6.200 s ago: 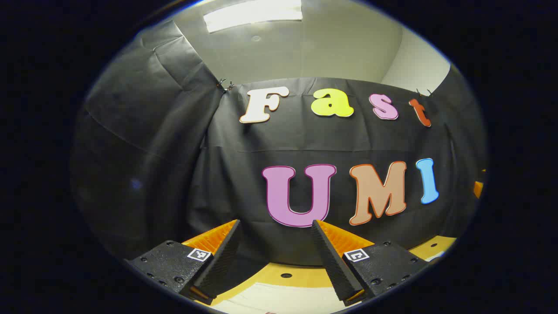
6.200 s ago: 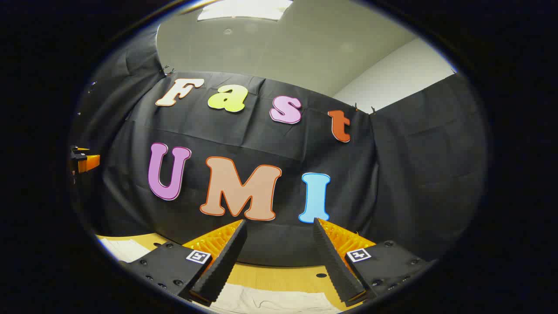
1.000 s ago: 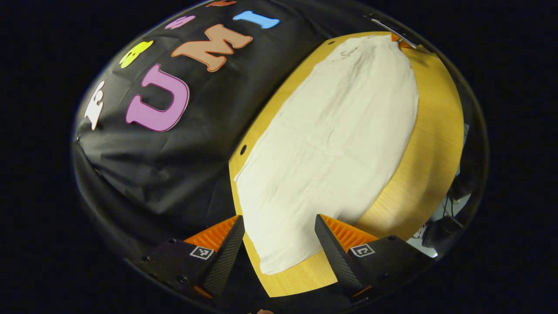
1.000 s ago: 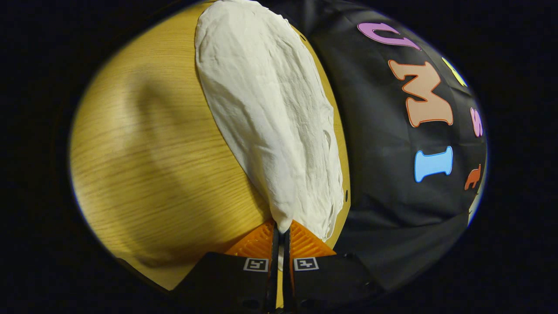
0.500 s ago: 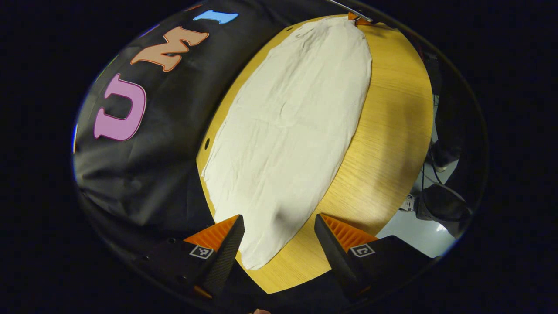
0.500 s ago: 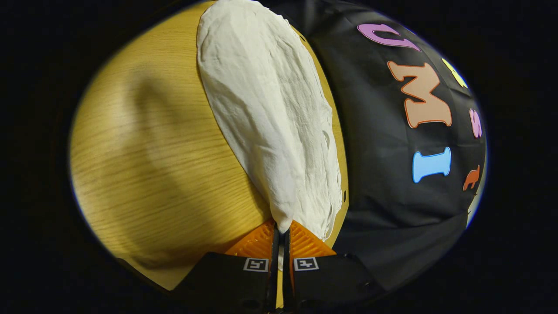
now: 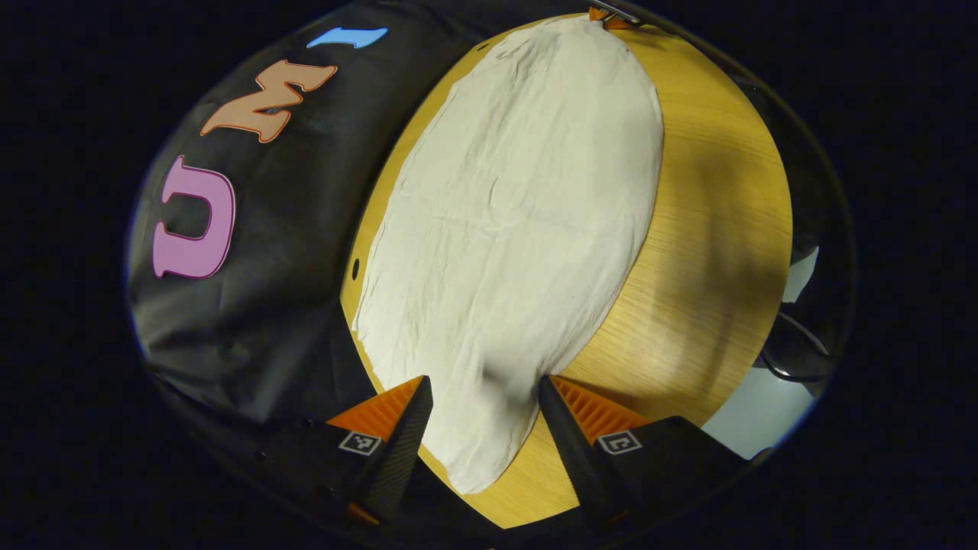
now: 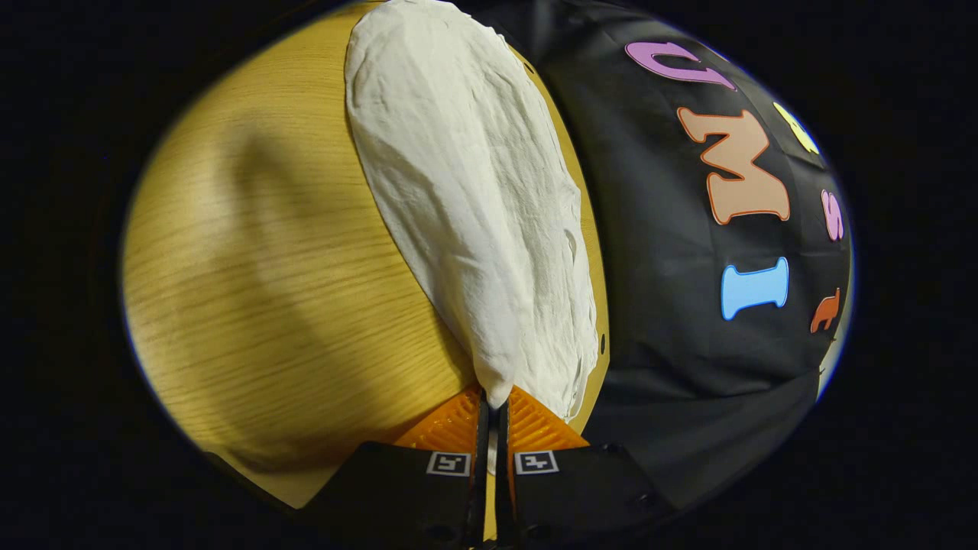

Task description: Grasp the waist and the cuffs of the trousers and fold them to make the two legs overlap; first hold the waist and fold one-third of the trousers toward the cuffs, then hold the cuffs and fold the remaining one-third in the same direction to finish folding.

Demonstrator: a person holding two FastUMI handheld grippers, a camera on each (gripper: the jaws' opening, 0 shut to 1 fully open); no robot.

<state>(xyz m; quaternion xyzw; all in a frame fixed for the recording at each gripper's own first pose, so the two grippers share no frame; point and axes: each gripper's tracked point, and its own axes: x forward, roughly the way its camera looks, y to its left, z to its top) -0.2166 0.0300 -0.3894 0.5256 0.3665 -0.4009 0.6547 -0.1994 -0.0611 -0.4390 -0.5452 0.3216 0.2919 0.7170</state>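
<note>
White trousers point(image 7: 512, 221) lie flat and lengthwise on a round wooden table point(image 7: 710, 252). My left gripper point(image 7: 484, 386) is open, low over the near end of the trousers, with one finger on each side of the cloth and no pinch. At the far end, the right gripper point(image 7: 609, 14) holds a corner. In the right gripper view, my right gripper point(image 8: 493, 403) is shut on a corner of the trousers point(image 8: 474, 191), which stretch away across the table point(image 8: 267, 267). I cannot tell which end is the waist.
The black cloth wall point(image 7: 260, 305) hangs close along one side of the table, right beside the trousers' edge. A small hole point(image 7: 355, 269) sits in the tabletop near that edge. Beyond the table's other side are a pale floor and cables point(image 7: 795, 359).
My left gripper has come down closer over the near end of the trousers and its fingers have narrowed slightly around the cloth. The right gripper stays shut on its corner, barely moving.
</note>
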